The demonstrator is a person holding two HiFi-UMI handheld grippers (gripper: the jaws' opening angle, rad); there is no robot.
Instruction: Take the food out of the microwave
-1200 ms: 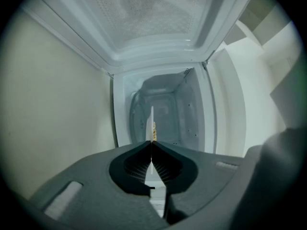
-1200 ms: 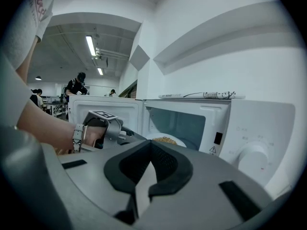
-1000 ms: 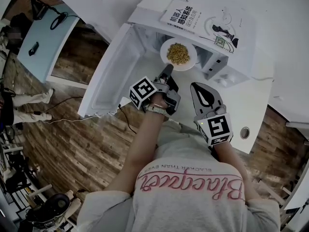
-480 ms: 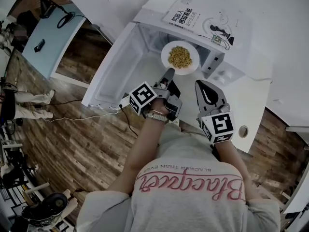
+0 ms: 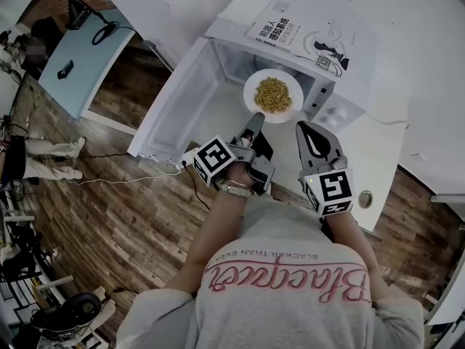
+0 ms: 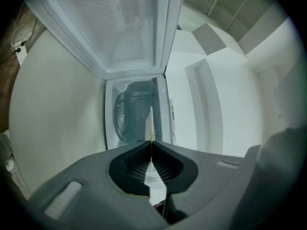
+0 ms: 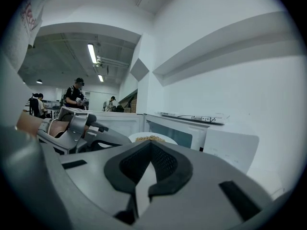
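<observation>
While clamped at its near rim, round white plate (image 5: 252,97): just outside open white microwave (image 5: 218,49), carrying yellow grainy food (image 5: 274,94)
Left gripper (image 5: 256,116): closed on plate rim
Right gripper (image 5: 305,126): jaws together, empty, beside plate
Microwave cavity: round turntable (image 6: 125,116)

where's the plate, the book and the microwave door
plate (image 5: 249,95), head view, bare left rim
book (image 5: 301,38), head view, middle of its cover
microwave door (image 5: 182,107), head view, inner face of the open door
</observation>
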